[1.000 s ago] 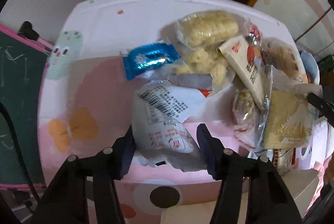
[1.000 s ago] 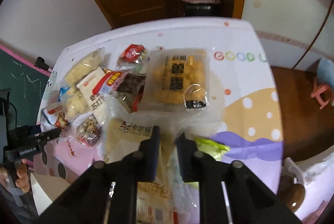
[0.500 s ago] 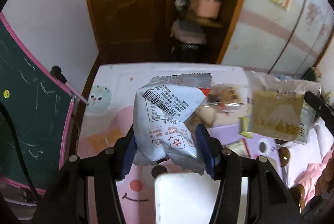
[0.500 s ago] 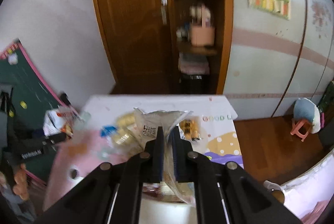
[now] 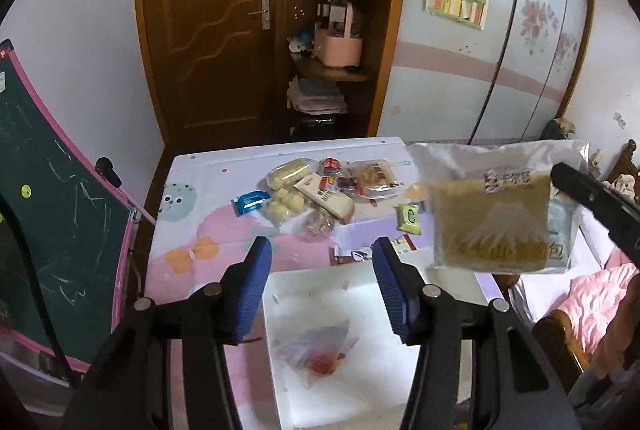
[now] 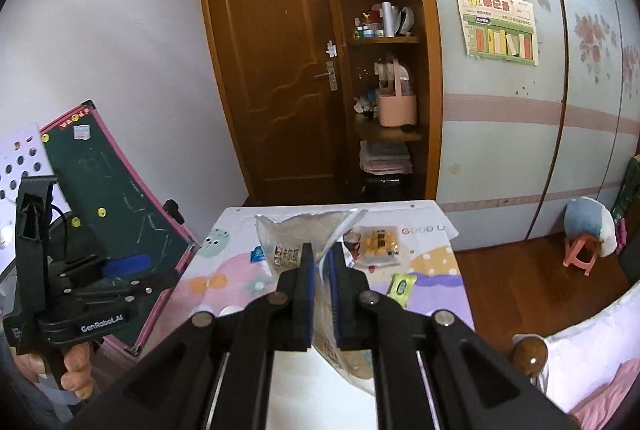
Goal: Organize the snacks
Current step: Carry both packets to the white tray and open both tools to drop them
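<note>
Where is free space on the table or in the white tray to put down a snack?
Free: the pink tabletop left of the snack pile, up to the green chalkboard; the white tray around its one clear packet. Crowded: the far middle, where the pile lies.

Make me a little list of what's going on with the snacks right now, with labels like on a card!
left hand-held gripper: open, nothing between its jaws, which just closed a little
right hand-held gripper: shut on the bread bag, held up in the air
white bin: below the left hand-held gripper, one snack packet lying inside, blurred
table: pile of snack packs at the far side, blue packet left of the pile, green packet right of it
</note>
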The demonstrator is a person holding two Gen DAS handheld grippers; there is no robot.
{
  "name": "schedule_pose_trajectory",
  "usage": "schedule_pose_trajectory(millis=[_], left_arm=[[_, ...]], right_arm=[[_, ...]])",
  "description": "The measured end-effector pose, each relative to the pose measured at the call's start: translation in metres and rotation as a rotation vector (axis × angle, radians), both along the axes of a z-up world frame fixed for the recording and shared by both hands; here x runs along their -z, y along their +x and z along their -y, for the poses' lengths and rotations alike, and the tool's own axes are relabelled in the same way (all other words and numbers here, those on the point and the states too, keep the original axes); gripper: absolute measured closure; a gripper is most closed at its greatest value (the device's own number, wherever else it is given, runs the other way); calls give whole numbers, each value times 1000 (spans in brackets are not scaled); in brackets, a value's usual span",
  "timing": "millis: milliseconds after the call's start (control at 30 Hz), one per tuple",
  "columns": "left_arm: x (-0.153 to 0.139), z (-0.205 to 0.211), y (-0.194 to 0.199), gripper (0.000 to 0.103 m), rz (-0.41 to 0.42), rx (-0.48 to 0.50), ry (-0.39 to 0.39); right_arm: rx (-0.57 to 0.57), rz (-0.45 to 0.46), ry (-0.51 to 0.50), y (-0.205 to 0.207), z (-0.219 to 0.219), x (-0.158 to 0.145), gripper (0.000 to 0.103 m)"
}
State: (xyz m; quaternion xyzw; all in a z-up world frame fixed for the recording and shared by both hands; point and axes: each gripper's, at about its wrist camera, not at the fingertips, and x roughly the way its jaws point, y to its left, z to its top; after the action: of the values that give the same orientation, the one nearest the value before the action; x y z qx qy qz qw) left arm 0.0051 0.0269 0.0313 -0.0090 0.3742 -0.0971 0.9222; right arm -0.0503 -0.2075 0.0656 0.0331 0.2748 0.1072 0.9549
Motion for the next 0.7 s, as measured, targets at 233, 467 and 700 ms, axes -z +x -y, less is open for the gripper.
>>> schedule_pose_trajectory(millis=[233,467,700], left_arm=[[25,11,-17,72,-67,17,-19],[58,19,-16,74,-145,10,1],[71,19,-16,74,-162,-3,42]], right_arm=[[11,-17,-11,-26,-9,20,97],[-11,-120,-15,-21,-13,52,96],[-53,-177,-36,-21,-24,70,96]])
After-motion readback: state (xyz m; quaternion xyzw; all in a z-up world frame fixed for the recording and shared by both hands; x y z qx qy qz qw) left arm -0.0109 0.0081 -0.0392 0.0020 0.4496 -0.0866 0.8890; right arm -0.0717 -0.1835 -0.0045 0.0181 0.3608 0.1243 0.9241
